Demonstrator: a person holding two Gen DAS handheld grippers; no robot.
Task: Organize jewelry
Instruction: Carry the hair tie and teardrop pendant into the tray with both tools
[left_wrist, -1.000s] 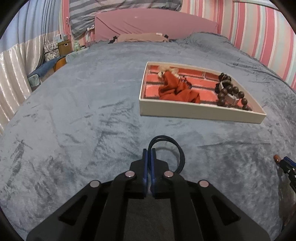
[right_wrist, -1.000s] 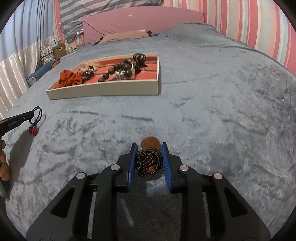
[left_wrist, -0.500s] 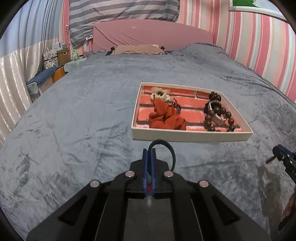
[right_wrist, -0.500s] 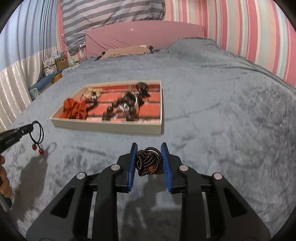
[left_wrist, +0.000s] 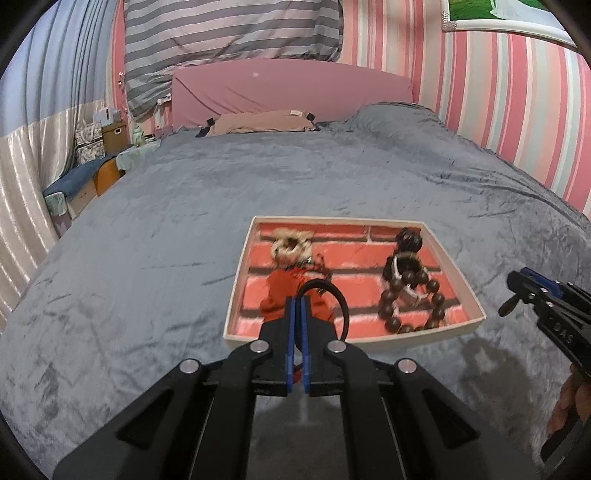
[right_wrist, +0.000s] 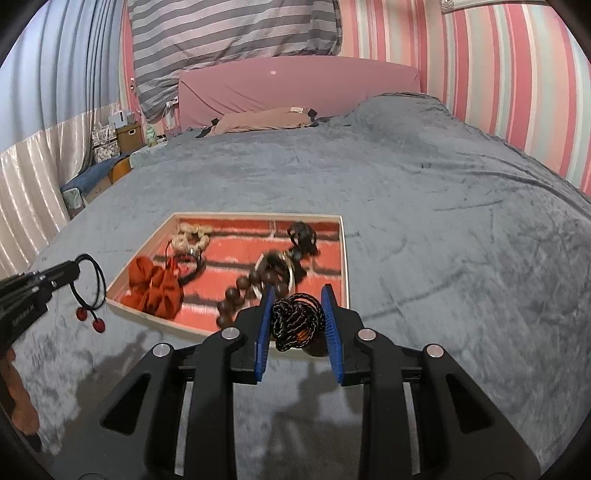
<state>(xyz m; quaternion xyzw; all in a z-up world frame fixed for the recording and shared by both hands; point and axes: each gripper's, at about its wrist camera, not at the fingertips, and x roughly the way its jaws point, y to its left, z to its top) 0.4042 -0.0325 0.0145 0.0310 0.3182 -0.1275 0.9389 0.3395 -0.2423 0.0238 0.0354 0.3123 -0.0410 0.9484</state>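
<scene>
Both tools have swung in over the tray's (left_wrist: 354, 338) near edge (each pinching something). The left tool (left_wrist: 297, 310) nips a black hair tie (left_wrist: 341, 301); the right tool (right_wrist: 297, 317) clamps a knotted cord bundle (right_wrist: 295, 321), so both look ready to drop.

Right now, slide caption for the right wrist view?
Right gripper carries a braided black cord bundle toward the jewelry tray on the grey bedspread.

tray (left_wrist: 463, 284): cream rim, red brick-pattern floor
scrunchie (right_wrist: 155, 284): rust red
beads (left_wrist: 410, 295): dark brown
hair tie (right_wrist: 90, 284): black loop, two red balls
cord bundle (right_wrist: 295, 321): black, pale flecks, orange spot
tongs (right_wrist: 297, 306): black, blue pads
bed (left_wrist: 147, 240): grey-blue velvet
wall (left_wrist: 517, 96): pink, white and grey stripes
</scene>
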